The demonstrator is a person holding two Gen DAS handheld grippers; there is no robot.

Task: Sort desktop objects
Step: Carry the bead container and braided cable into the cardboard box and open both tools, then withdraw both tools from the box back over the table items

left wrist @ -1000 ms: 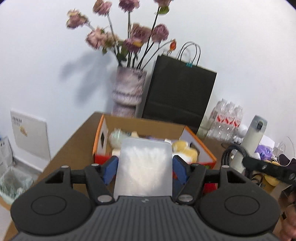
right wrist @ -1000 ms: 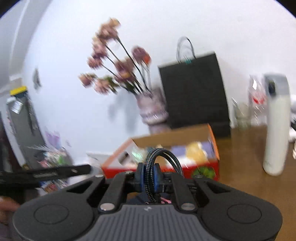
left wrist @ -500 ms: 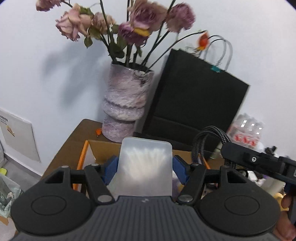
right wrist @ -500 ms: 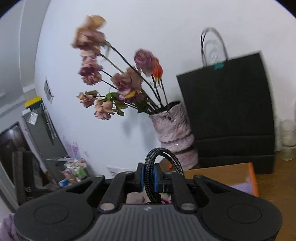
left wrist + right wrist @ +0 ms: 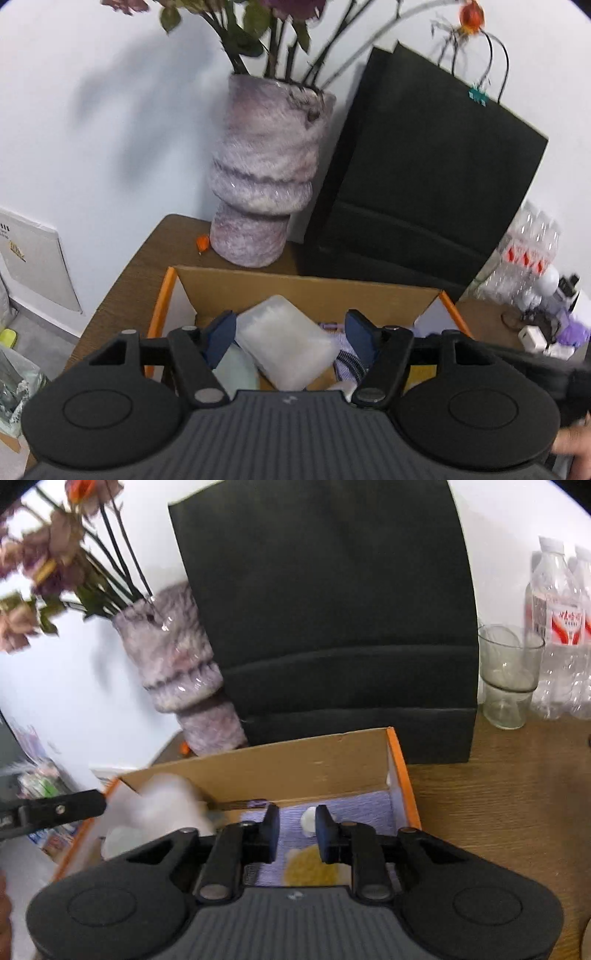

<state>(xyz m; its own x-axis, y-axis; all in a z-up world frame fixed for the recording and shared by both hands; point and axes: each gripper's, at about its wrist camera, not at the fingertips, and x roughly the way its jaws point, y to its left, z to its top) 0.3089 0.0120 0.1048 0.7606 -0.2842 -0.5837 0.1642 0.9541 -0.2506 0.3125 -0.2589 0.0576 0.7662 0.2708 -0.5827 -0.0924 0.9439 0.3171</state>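
An open cardboard box (image 5: 295, 291) with orange edges sits on the wooden desk and holds soft toys and a purple cloth (image 5: 351, 805). My left gripper (image 5: 290, 332) hovers over its near side. A translucent white plastic case (image 5: 284, 350) lies tilted between and below the blue pads (image 5: 221, 332), with a gap at the right pad. It shows as a white blur (image 5: 159, 808) in the right wrist view. My right gripper (image 5: 297, 827) is over the box's right half (image 5: 295, 764), its jaws opening with nothing between them. The braided cable is not in this view.
Behind the box stand a fuzzy purple vase (image 5: 262, 192) with dried flowers and a black paper bag (image 5: 417, 177). A glass (image 5: 509, 679) and water bottles (image 5: 561, 627) stand at the right on the desk (image 5: 498, 794). A hand (image 5: 572, 443) shows at the lower right.
Both grippers moved forward and tipped down over the cardboard box. The braided cable has left the right jaws, which parted. The white case has tilted and slipped down from the left pads.
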